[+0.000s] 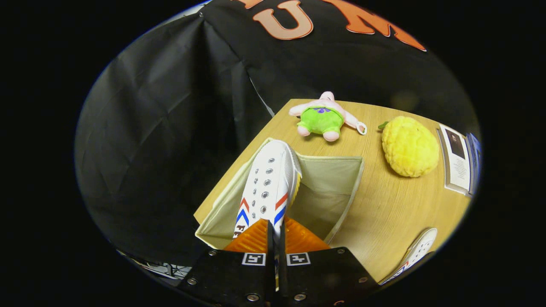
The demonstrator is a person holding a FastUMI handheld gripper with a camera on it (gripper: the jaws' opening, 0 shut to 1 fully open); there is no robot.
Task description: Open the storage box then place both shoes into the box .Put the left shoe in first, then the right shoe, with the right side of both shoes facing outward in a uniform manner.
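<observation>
Got my gripper [276,238] clamped on the shoe [268,187] — toe pointing ahead over the open box [341,187] so it drops straight in.

The gripper [276,238], fingers pinching a white shoe [268,187], hangs over the open storage box [337,187]; its hollow beside the shoe lies free. Beyond stand a plush toy [322,117] and yellow ball [409,147].
</observation>
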